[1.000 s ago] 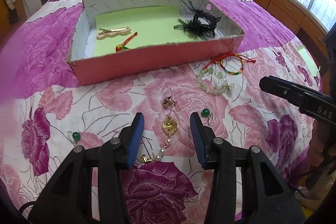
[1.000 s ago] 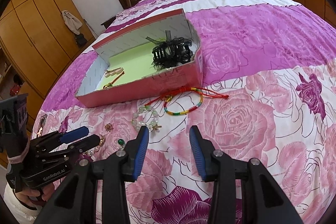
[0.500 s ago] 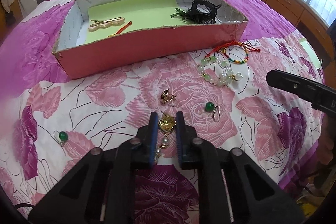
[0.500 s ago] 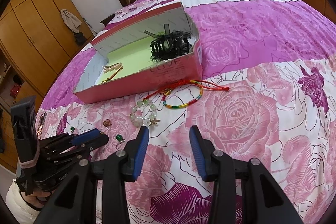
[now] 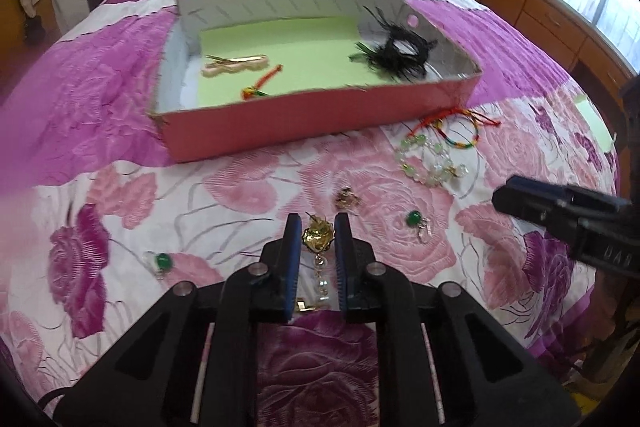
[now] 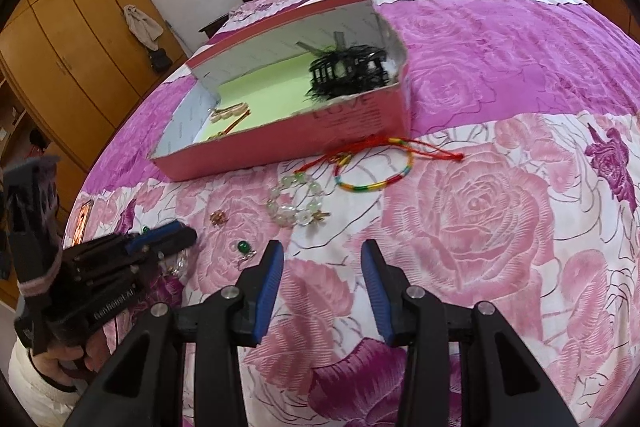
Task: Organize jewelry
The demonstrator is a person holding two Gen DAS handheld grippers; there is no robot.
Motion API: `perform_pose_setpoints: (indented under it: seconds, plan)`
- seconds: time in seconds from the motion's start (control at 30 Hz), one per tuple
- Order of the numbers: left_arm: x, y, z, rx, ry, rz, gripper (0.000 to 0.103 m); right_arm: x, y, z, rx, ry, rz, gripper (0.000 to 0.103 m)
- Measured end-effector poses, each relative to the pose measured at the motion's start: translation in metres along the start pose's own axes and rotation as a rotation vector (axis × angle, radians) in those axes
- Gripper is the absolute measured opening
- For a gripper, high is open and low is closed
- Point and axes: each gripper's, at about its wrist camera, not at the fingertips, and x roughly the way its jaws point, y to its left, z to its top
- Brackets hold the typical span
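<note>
My left gripper (image 5: 317, 227) is shut on a gold pendant (image 5: 318, 239). Its pearl chain (image 5: 321, 277) dangles between the fingers over the floral bedspread. The same gripper (image 6: 172, 233) shows at the left of the right wrist view. My right gripper (image 6: 322, 263) stands open above the bedspread with nothing between its pads. A pink box (image 5: 320, 119) with a green liner holds a black hair claw (image 5: 402, 55), a gold hair clip (image 5: 236, 65) and a red cord piece (image 5: 262, 85).
Loose on the bedspread lie a rainbow woven bracelet (image 5: 460, 137), a pale bead bracelet (image 5: 432, 163), a small gold earring (image 5: 347, 197) and two green-stone earrings (image 5: 414, 219) (image 5: 162, 261). Wooden cabinets (image 5: 552, 23) line the right side, and a wardrobe (image 6: 72, 39) stands on the left.
The left jaws closed around the gold pendant, which lay open between them a second ago. The right gripper stays open in about the same place.
</note>
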Motion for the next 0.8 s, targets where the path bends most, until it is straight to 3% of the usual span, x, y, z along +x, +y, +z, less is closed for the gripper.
perform_pose_setpoints:
  seconds: [0.3,0.8]
  plan:
    - [-0.003,0.019,-0.005,-0.033,-0.011,0.057,0.008,0.017,0.031,-0.007,-0.079,0.060,0.033,0.044]
    - [0.001,0.026,-0.012,-0.058,0.000,0.052,0.008,0.051,0.056,-0.006,-0.158,0.094,0.022,0.044]
